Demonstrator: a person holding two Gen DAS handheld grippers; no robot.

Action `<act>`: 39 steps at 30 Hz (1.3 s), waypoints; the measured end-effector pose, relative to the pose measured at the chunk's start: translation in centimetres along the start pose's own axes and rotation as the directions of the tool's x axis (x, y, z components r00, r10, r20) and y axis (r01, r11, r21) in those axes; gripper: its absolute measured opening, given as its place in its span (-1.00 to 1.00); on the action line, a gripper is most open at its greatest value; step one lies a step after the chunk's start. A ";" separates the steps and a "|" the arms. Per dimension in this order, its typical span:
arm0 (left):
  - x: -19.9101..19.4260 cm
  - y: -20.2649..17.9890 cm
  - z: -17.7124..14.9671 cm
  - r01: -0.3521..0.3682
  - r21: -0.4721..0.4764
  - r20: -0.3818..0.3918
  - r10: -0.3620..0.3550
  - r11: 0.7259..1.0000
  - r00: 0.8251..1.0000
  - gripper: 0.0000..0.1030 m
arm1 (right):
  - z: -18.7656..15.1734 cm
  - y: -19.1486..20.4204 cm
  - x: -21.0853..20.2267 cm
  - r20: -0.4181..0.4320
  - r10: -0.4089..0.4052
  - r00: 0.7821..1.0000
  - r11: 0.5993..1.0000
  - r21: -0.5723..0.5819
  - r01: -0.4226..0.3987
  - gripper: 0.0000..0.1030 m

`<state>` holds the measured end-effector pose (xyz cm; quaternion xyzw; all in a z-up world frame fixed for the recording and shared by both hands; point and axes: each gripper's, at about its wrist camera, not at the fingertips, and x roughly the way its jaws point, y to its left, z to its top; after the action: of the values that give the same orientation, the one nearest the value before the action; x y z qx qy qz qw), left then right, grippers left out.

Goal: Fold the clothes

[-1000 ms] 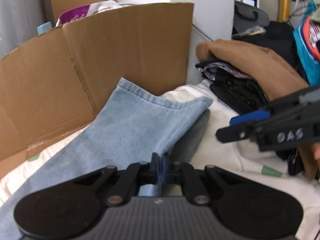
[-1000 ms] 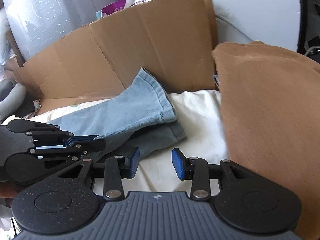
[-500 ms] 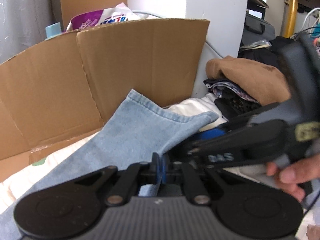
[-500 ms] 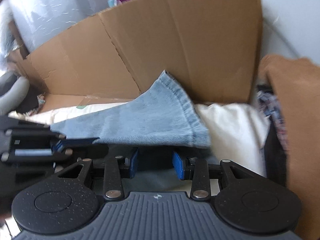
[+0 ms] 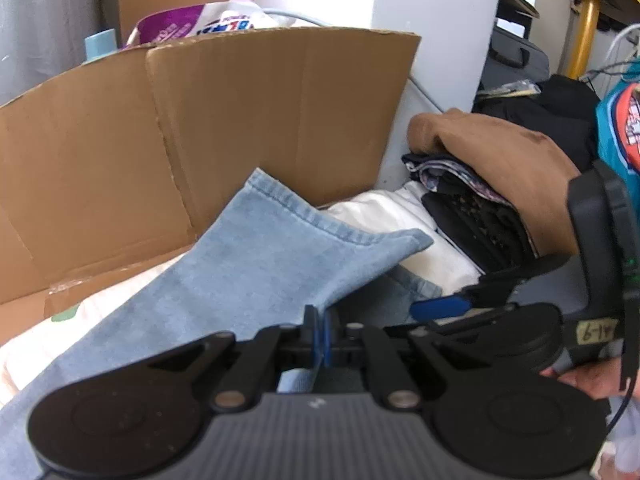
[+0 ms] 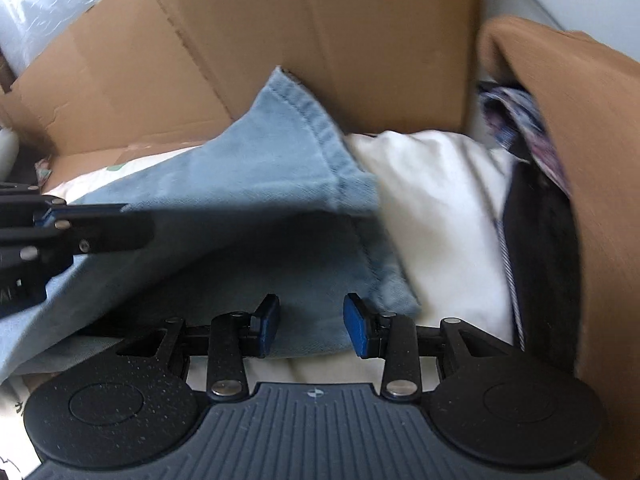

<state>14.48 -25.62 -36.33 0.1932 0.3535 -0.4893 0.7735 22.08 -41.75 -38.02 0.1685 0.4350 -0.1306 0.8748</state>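
The left tongs [image 5: 318,334] are pinched tight on the edge of a pair of light blue jeans [image 5: 256,276], lifting one leg so that its hemmed cuff [image 5: 320,220] points up toward a big sheet of brown cardboard [image 5: 224,120] standing behind. The jeans lie across a white cloth [image 6: 432,200] that covers the surface below; what that surface is cannot be told. In the right wrist view the raised leg casts a dark shadow over the second leg, which lies flat beneath it. The right tongs [image 6: 310,324] stand partly apart with their blue pads on either side of the lower leg's cuff area, close above the denim but not pressing on it. In the left wrist view the right tongs [image 5: 440,308] come in from the right side, with a hand [image 5: 588,380] gripping their handle. To the right of the jeans sits a stack of folded clothes: a brown garment [image 5: 500,160] on top, a patterned piece [image 5: 444,172] under it, and dark items [image 5: 476,228] lower down. Behind the cardboard a purple and white bag [image 5: 192,24] shows, beside a white wall [image 5: 436,20].
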 end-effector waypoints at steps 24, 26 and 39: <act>2.0 -3.5 -3.7 0.021 0.196 -0.056 -0.010 0.980 0.998 -0.95 | -2.5 -1.7 -3.6 0.111 -0.013 0.994 0.991 0.136 -0.002 -0.17; 2.0 -3.7 -3.9 0.023 0.215 -0.059 -0.010 0.976 0.998 -0.96 | -2.2 -2.0 -3.6 0.121 0.000 0.993 0.986 0.168 -0.021 -0.17; 3.1 -4.2 -4.4 0.029 0.262 -0.104 -0.002 0.965 0.995 -0.91 | -1.9 -2.0 -3.6 0.125 -0.001 0.992 0.981 0.195 -0.023 -0.17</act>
<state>10.02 -26.56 -41.36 0.3166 0.3262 -0.5273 0.7179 17.84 -42.51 -36.60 0.2477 0.3638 -0.1782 0.8801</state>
